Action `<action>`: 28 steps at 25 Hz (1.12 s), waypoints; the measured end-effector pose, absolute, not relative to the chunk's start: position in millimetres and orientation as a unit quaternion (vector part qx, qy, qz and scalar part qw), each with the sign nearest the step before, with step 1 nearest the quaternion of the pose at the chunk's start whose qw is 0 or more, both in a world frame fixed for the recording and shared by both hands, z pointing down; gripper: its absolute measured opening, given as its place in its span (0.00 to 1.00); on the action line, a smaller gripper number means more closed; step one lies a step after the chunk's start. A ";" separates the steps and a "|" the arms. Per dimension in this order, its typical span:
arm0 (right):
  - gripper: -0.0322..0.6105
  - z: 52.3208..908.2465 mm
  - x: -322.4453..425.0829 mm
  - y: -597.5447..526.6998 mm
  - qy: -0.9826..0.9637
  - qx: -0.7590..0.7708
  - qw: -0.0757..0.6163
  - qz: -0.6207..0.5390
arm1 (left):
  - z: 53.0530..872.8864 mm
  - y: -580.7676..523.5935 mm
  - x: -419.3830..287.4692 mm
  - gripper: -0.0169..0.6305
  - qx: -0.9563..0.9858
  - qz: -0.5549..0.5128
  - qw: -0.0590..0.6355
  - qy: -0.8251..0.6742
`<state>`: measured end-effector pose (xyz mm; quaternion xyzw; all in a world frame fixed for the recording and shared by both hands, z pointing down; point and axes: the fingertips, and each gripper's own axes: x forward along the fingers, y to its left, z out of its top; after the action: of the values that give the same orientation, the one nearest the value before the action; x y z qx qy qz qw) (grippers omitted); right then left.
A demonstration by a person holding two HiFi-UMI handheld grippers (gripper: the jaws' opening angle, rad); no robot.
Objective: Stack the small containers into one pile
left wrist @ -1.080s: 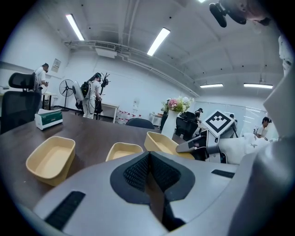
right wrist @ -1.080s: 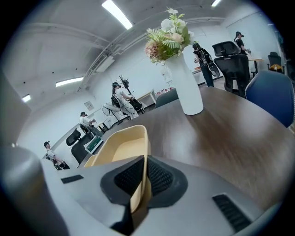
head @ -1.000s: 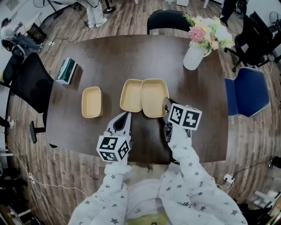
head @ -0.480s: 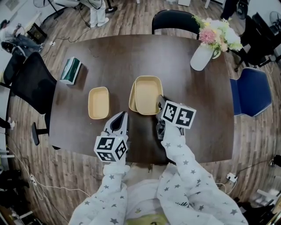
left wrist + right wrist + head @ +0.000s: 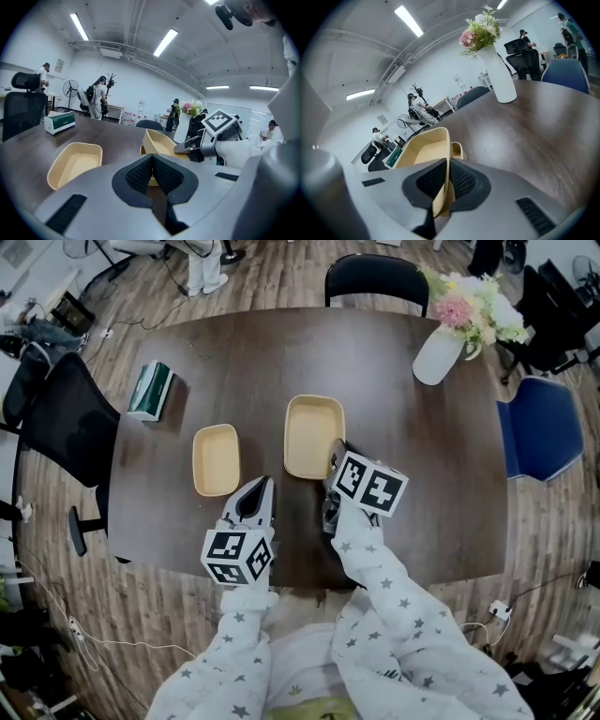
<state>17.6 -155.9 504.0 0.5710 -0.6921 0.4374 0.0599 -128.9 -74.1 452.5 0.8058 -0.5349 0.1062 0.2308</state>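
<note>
Three beige containers are on the dark table [image 5: 422,474]. One container [image 5: 216,460] [image 5: 75,164] lies alone at the left. My right gripper [image 5: 335,451] [image 5: 447,161] is shut on the near rim of a second container [image 5: 314,432] [image 5: 161,143] [image 5: 424,147]. It holds that one tilted over the third container [image 5: 142,150], which the head view almost wholly hides; one end of it peeks out [image 5: 458,150]. My left gripper [image 5: 255,486] [image 5: 152,159] hovers near the table's front, between the containers, shut and empty.
A white vase of flowers [image 5: 441,352] stands at the far right of the table, and a green box [image 5: 150,390] lies at the far left. Black chairs [image 5: 375,277] [image 5: 66,418] and a blue chair [image 5: 534,432] ring the table.
My right gripper has carried its container leftward, from beside the middle container to over it, so the middle one is now covered. The left gripper has hardly shifted in view.
</note>
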 end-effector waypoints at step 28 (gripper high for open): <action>0.11 529.9 8.8 -152.6 -0.675 0.618 0.106 0.388 | 465.9 -79.2 -138.0 0.06 0.815 0.112 0.243 -0.514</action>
<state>8.8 -152.6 529.9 0.6181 -0.6753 0.3883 0.1056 -138.0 -79.2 465.9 0.8149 -0.5139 0.1125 0.2433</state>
